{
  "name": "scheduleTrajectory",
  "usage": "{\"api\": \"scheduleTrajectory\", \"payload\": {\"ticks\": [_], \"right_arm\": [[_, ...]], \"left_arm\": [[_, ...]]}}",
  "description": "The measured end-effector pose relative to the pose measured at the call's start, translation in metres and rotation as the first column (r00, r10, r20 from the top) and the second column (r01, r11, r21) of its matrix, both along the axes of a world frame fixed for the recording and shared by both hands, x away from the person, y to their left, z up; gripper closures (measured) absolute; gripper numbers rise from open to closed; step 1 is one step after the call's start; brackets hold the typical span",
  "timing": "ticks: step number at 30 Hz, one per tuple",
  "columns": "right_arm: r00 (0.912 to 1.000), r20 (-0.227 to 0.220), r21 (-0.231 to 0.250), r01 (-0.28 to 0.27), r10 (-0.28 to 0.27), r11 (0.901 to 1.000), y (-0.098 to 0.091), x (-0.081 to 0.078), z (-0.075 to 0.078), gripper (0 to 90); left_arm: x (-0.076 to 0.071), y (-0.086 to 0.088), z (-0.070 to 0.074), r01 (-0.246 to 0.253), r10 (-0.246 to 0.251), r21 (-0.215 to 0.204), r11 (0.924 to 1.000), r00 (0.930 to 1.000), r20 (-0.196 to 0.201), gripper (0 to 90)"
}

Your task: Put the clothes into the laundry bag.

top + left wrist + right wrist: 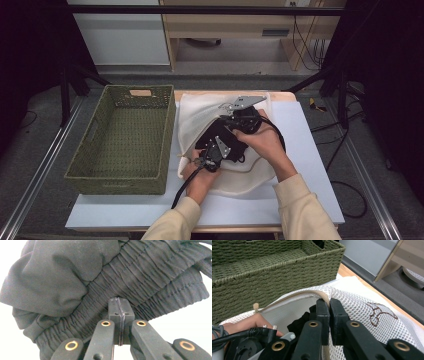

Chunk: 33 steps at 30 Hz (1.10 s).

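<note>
The left claw (120, 315) is clenching on the elastic waistband of a black garment (100, 282), which is filling the middle of the left gripper view. In the right gripper view, the right claw (329, 312) is gripping the beige rim of a white mesh bag (362, 302). In the high view, the bag is lying mid-frame on the desk (300, 165), just right of a green woven basket (122, 140).

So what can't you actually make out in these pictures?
- High view: the black garment, mostly covered by hands and tongs.
- Left gripper view: what kind of garment; edges crop it.
- Right gripper view: inside the white mesh bag, hidden behind the right tongs.
</note>
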State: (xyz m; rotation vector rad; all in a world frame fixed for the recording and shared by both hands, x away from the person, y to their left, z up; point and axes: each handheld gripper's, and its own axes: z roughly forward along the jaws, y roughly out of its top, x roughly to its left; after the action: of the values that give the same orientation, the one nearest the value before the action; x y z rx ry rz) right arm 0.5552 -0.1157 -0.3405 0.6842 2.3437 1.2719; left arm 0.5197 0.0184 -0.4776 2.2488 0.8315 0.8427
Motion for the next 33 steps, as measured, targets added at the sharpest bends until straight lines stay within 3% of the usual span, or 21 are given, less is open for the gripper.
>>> {"api": "scheduleTrajectory", "payload": {"ticks": [33], "right_arm": [[0.9999,-0.007,-0.001,0.014,-0.014,0.9999,-0.0068,0.0026,-0.0022,87.0]], "left_arm": [[-0.0001,-0.0006,-0.0012,-0.003,0.003,-0.003,1.0,0.9997,0.024,90.0]]}}
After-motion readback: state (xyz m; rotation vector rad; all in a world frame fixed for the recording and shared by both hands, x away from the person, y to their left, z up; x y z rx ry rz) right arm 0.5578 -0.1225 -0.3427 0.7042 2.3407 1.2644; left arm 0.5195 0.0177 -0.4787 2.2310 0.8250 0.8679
